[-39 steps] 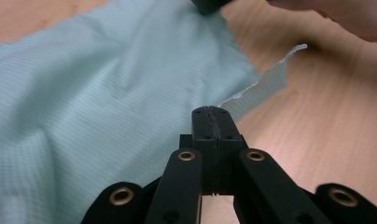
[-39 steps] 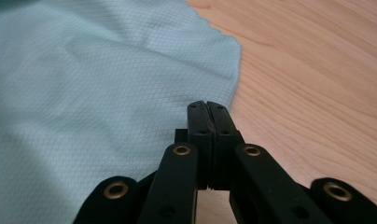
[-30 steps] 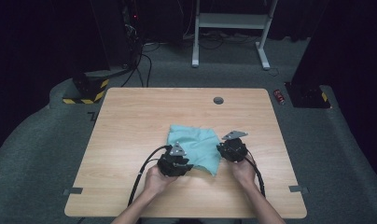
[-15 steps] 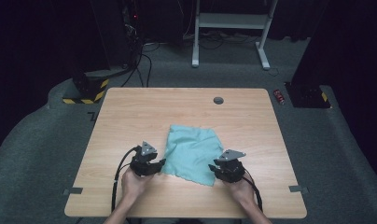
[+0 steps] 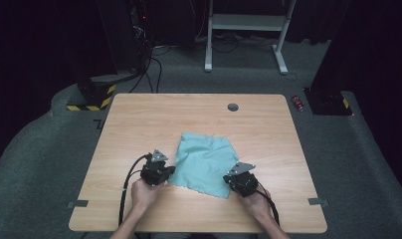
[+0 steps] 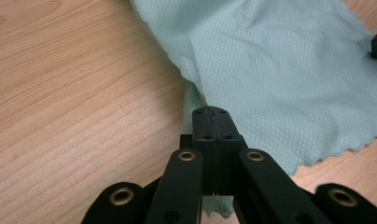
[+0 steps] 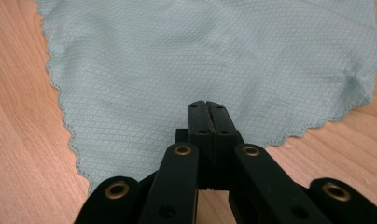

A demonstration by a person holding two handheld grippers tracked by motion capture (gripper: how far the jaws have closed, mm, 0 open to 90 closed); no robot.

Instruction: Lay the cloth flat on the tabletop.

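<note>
We pinch the cloth (image 5: 203, 160) corners with both hand-held grippers (image 5: 170, 172) (image 5: 228, 180); uneven pulling may wrinkle it on the tabletop (image 5: 139, 119).

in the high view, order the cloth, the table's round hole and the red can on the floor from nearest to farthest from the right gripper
1. Cloth: right at the right gripper, its near corner at the jaws.
2. Round hole: far side of the table, straight ahead.
3. Red can: on the floor off the table's far right corner, a bit farther than the hole.
</note>
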